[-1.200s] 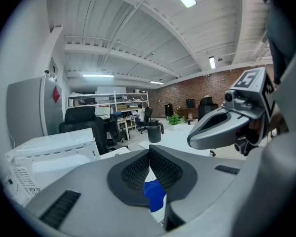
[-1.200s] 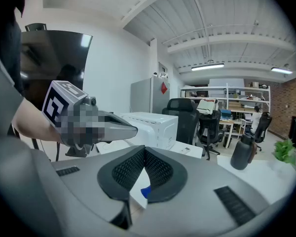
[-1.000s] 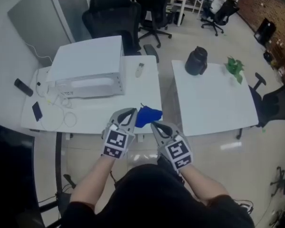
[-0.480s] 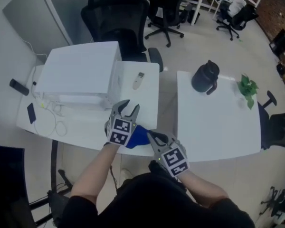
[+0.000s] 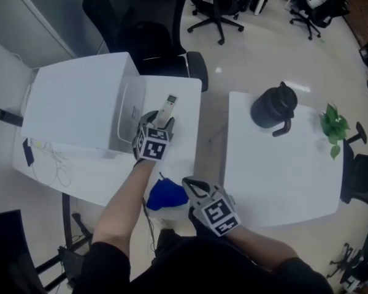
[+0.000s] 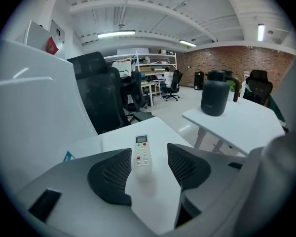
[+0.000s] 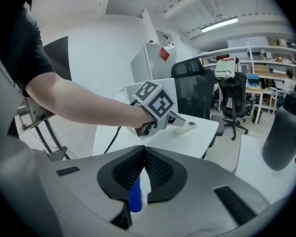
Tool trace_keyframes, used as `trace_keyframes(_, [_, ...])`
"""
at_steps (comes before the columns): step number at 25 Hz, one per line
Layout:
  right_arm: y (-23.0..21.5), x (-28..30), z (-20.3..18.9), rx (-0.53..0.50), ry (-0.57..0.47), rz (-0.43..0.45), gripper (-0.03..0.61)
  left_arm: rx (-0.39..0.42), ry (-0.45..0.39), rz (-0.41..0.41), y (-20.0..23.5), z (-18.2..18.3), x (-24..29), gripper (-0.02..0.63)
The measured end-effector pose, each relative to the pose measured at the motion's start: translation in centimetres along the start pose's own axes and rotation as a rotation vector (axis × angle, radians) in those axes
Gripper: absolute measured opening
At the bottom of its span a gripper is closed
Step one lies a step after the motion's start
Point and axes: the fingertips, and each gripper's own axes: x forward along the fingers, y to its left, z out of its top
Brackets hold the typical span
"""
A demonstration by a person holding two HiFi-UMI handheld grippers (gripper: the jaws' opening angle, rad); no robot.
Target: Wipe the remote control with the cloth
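A white remote control (image 5: 167,108) lies on the left white table (image 5: 187,158), beside a white box. My left gripper (image 5: 162,122) hovers just short of it, jaws opening. In the left gripper view the remote (image 6: 142,153) lies between the far ends of the pads, which do not touch it. My right gripper (image 5: 188,187) is near the table's front edge, shut on a blue cloth (image 5: 164,195). In the right gripper view a strip of the cloth (image 7: 135,199) hangs pinched between the pads (image 7: 158,169), with the left gripper (image 7: 180,120) and remote (image 7: 191,127) beyond.
A large white box (image 5: 73,103) fills the left table's middle, with cables (image 5: 54,167) and a dark phone (image 5: 27,152) to its left. The right table (image 5: 276,170) carries a black jug (image 5: 273,109) and a green plant (image 5: 335,127). A black office chair (image 5: 148,32) stands behind.
My left gripper has left the cloth, moved forward to the remote and opened. The right gripper keeps the blue cloth, now lower at the table's front edge.
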Motion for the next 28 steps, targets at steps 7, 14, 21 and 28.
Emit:
trace_keyframes(7, [-2.7, 0.5, -1.0, 0.045, 0.015, -0.002, 0.008, -0.021, 0.098, -0.006, 1.2, -2.1, 5.9, 0.233])
trace_keyframes(14, [-3.8, 0.1, -1.1, 0.057, 0.023, -0.012, 0.008, -0.040, 0.139, -0.005, 1.4, -3.6, 8.1, 0.233])
trace_keyframes(21, [-3.7, -0.2, -1.2, 0.038, 0.011, -0.011, 0.009, -0.028, 0.146, -0.008, 0.8, -3.4, 7.6, 0.207])
trace_keyframes(28, [-1.6, -0.8, -0.4, 0.026, -0.021, 0.007, 0.008, -0.020, 0.122, -0.015, -0.8, -3.2, 3.4, 0.206])
